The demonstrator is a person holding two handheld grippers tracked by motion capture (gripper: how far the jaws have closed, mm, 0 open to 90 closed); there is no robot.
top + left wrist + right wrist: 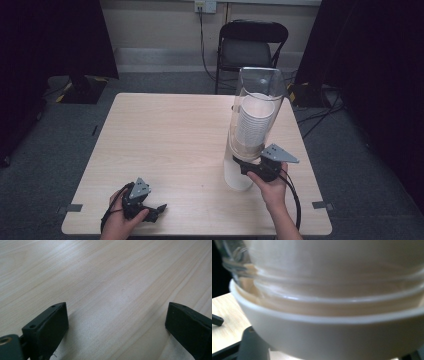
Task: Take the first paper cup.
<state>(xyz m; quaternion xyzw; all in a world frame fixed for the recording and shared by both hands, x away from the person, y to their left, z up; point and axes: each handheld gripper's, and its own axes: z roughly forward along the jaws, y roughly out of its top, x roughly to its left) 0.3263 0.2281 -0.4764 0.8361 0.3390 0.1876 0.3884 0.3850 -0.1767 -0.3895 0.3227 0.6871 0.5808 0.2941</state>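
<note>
Clear tube dispenser [260, 95] with stacked white paper cups [254, 122], upright at table's [165, 140] right side. Right gripper [243, 166] clamped on bottom cup [332, 337] under dispenser. Left gripper [159, 209] wide open, empty, resting on table.

Pale wood-grain laminate, smooth and slightly satin, is being shown on the table [165, 135]. Clear glossy plastic is being seen in the tube [260, 82]. Matt white paper-like cups [254, 120] are being stacked inside. Matt black plastic is being shown on the left gripper [117, 322] jaws. Dull black padding is being seen on the chair [247, 50].
</note>
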